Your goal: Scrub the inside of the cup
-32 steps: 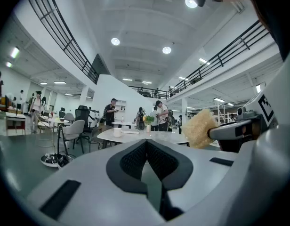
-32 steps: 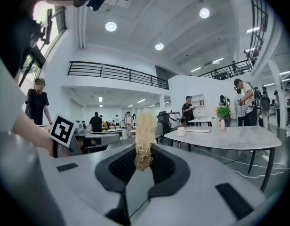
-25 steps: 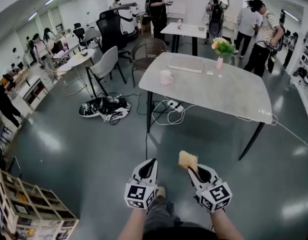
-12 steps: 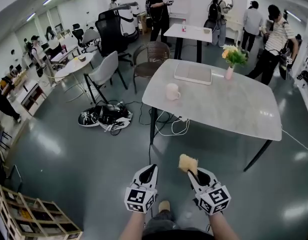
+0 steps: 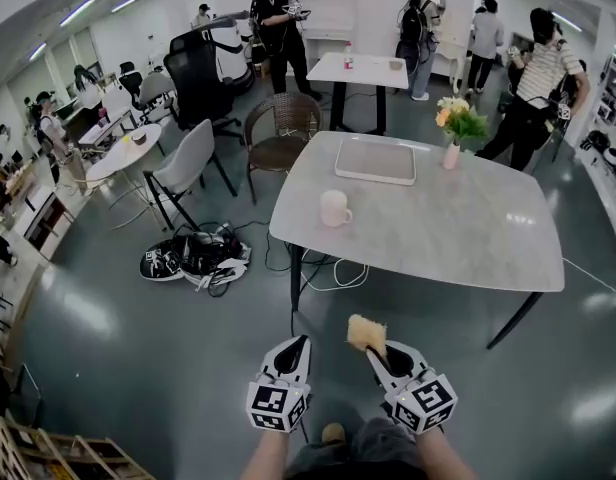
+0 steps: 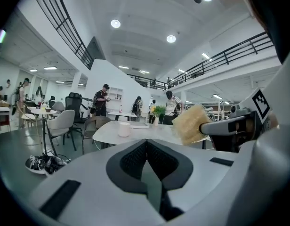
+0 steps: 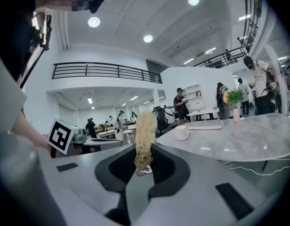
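Observation:
A pale pink cup (image 5: pixel 334 208) stands on the grey table (image 5: pixel 458 233) near its left edge; it also shows as a small cup (image 6: pixel 124 128) in the left gripper view and a cup (image 7: pixel 182 133) in the right gripper view. My right gripper (image 5: pixel 374 349) is shut on a yellow fibrous scrubber (image 5: pixel 366 332), which sticks up as a scrubber (image 7: pixel 145 140) between its pads. My left gripper (image 5: pixel 295 345) is shut with nothing in it, beside the right one. Both hang low over the floor, well short of the table.
On the table lie a flat grey tray (image 5: pixel 375 159) and a vase of flowers (image 5: pixel 455 128). Cables and a power strip (image 5: pixel 323 263) lie under it. Bags (image 5: pixel 193 256), chairs (image 5: pixel 184 166) and a round table (image 5: pixel 123 148) stand left. Several people stand at the back.
The view has moved closer to the table, which now sits larger and lower in the head view. Both grippers keep their pose, the scrubber still clamped in the right one.

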Available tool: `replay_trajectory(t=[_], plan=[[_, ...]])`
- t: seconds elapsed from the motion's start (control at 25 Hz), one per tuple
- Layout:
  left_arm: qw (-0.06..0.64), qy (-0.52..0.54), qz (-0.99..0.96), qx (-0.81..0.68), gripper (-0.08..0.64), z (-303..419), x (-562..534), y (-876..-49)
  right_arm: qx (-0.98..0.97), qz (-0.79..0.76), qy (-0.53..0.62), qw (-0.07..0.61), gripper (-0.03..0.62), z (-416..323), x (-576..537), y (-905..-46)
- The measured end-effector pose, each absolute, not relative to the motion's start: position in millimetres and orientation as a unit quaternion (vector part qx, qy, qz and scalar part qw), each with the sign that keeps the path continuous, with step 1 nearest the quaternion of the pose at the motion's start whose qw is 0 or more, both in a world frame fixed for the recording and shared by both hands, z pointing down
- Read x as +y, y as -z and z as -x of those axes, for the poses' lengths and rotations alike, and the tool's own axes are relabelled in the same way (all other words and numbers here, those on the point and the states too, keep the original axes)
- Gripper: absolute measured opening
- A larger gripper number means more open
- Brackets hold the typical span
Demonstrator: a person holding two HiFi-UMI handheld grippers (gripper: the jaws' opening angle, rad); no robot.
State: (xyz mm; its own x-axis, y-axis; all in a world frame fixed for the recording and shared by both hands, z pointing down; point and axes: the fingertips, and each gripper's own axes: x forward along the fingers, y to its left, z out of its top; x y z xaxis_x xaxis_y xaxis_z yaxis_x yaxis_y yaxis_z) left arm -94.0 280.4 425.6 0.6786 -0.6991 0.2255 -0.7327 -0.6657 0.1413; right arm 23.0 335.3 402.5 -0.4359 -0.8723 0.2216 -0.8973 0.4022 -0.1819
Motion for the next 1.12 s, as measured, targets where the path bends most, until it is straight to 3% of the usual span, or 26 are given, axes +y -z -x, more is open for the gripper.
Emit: replay_trajectory(t=[1.12], plan=[[0.156,-0.082,-0.9,-0.398,0.014,-22,85,-455,-0.884,-0.433,-0.168,0.046,0.067,-103,115,-426]])
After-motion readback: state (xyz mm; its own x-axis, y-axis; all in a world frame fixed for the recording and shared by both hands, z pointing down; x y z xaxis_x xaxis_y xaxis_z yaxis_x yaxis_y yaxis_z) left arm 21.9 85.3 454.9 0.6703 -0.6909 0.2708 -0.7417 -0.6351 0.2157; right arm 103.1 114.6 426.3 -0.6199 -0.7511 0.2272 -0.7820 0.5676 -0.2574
